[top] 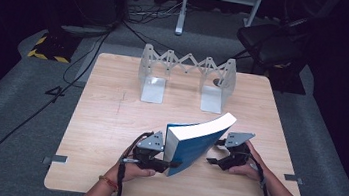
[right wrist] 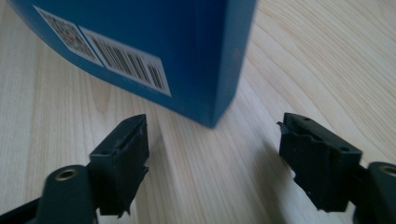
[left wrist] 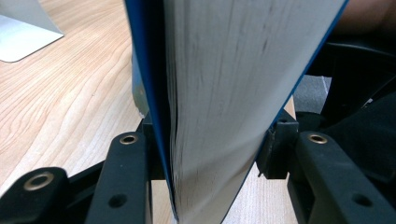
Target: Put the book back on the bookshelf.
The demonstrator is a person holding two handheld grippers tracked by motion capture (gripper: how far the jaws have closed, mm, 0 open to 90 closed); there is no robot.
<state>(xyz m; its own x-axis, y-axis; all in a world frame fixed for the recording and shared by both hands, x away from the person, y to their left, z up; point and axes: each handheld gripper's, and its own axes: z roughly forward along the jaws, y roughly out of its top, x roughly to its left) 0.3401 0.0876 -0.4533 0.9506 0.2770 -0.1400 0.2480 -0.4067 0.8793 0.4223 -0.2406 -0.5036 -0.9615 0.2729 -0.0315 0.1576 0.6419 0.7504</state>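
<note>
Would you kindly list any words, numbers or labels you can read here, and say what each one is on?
None can be read.
White label on the blue book's cover: a barcode and a square code; its small digits are too blurred to read.
Book's page edges: no print.
Folding metal rack: no marking visible.

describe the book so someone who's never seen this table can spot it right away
On the wooden table, look at the near edge, in front of the metal folding bookend rack at the back. The book stands tilted on its lower edge, clamped by the left tongs, with the open right tongs beside it. It is the one blue thing there: thick, white pages, barcode sticker on its cover.
</note>
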